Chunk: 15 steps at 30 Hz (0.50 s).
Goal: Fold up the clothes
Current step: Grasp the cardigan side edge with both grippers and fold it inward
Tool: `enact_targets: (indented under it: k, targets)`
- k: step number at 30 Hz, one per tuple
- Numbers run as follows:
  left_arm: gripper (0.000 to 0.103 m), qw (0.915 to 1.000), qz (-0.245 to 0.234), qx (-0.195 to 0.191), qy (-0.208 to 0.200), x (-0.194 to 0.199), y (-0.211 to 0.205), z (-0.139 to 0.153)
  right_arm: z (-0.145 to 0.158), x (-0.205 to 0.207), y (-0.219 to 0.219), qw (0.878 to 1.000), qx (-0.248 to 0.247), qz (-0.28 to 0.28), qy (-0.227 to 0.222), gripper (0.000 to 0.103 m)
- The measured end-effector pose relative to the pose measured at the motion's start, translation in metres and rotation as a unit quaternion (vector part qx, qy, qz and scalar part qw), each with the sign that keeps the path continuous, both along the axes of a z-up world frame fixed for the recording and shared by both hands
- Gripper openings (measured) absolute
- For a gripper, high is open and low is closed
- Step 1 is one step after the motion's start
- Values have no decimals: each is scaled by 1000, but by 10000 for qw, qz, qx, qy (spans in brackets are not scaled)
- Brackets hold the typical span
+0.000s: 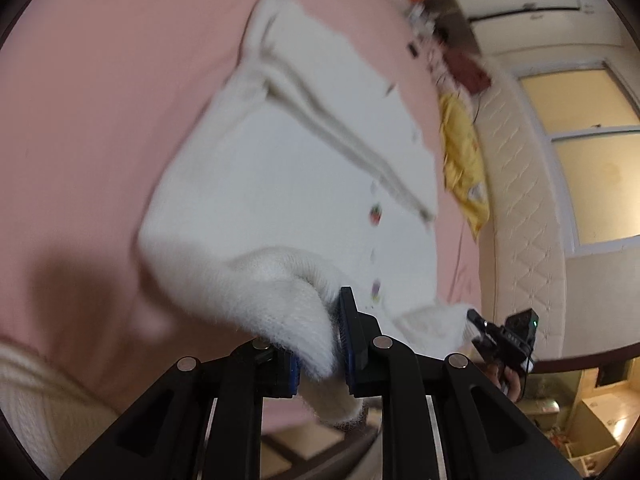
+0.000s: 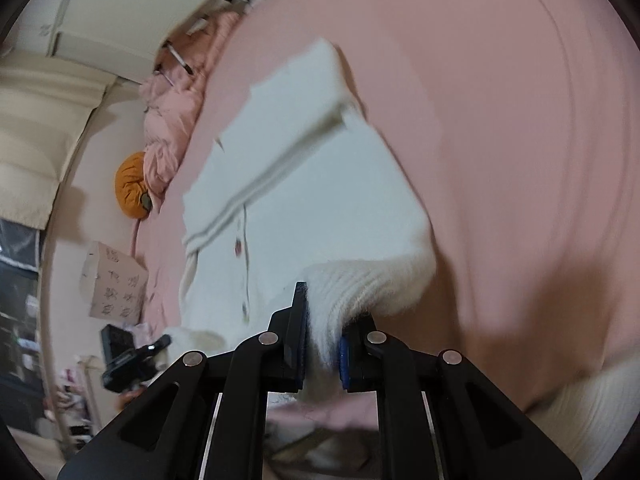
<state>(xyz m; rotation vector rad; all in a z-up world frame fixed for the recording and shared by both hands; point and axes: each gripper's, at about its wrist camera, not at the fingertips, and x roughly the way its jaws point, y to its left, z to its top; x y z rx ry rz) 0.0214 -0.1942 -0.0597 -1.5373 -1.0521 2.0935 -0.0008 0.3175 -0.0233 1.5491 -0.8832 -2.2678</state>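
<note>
- A yellow cloth (image 1: 466, 160), an orange cushion (image 2: 130, 186) and a box (image 2: 114, 284) lie beyond the pink sheet (image 1: 100, 120).
- The cardigan (image 1: 288, 168) lies on the sheet; left gripper (image 1: 320, 344) and right gripper (image 2: 322, 340) each pinch its near hem.

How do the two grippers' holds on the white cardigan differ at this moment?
The left gripper pinches the corner left of the cardigan's button row; the right gripper pinches the corner right of it. The left gripper's corner droops past its pads; the right gripper's bunches in ribbed folds above them. Both are shut on the near hem, lifted off the pink sheet.
</note>
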Motion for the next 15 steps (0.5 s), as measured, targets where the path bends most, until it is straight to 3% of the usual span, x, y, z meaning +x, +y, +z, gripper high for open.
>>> enact_targets:
  k: [4, 9, 15]
  targets:
    - [16, 9981, 248, -497, 256, -38, -14, 17, 16, -40, 2, 9985, 432, 36, 339, 12]
    - [16, 9933, 513, -944, 422, -105, -24, 30, 26, -108, -5, 9951, 886, -78, 429, 12]
    - [10, 9842, 674, -1542, 544, -202, -28, 57, 33, -197, -8, 9939, 919, -249, 562, 12]
